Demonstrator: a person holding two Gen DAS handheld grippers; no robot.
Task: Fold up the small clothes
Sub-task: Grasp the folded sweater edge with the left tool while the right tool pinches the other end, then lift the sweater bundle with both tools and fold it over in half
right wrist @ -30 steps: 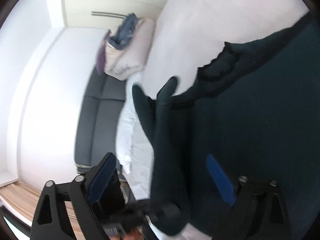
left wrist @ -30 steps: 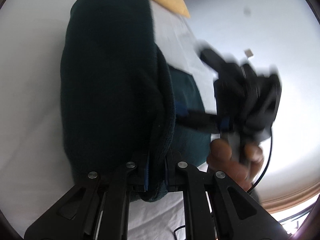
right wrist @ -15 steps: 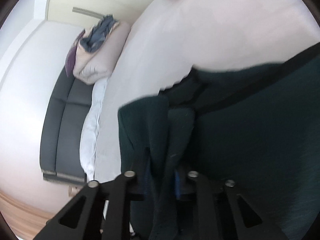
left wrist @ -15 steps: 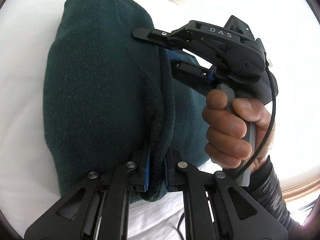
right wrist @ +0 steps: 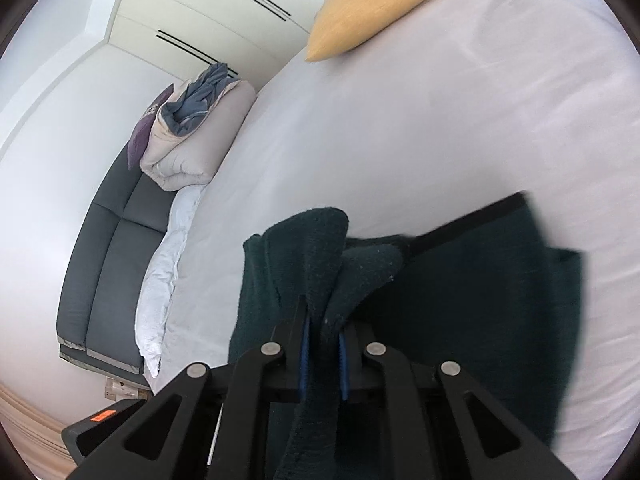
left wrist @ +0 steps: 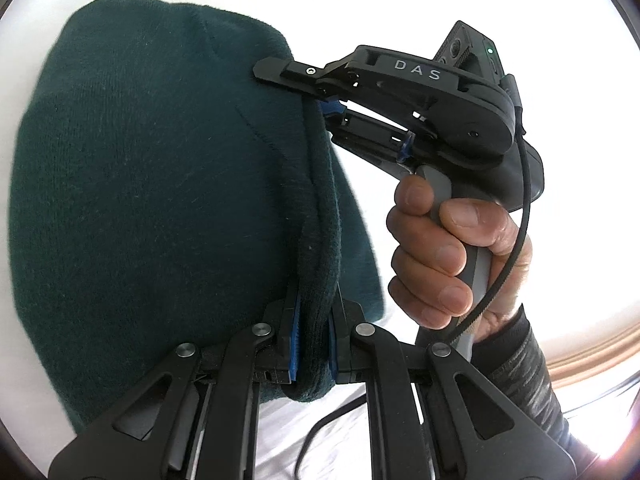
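A dark green knit garment [left wrist: 152, 184] hangs over the white bed [left wrist: 360, 24], held up by both grippers. My left gripper [left wrist: 314, 344] is shut on its folded edge, blue pads pinching the cloth. My right gripper [left wrist: 320, 98] shows in the left wrist view, held by a hand [left wrist: 444, 256], shut on the same edge farther along. In the right wrist view my right gripper [right wrist: 324, 340] is shut on a bunched fold of the garment [right wrist: 460, 280], whose rest drapes onto the bed [right wrist: 440, 120].
A yellow pillow [right wrist: 372, 4] lies at the far end of the bed. A dark grey sofa [right wrist: 108, 248] stands beside the bed with a rolled beige duvet [right wrist: 192, 136] and a purple cushion [right wrist: 148, 128] on it. White wardrobe doors [right wrist: 208, 12] stand behind.
The right gripper came in open from the right, closed on the garment's edge near the left gripper, and both have lifted the cloth higher off the bed.
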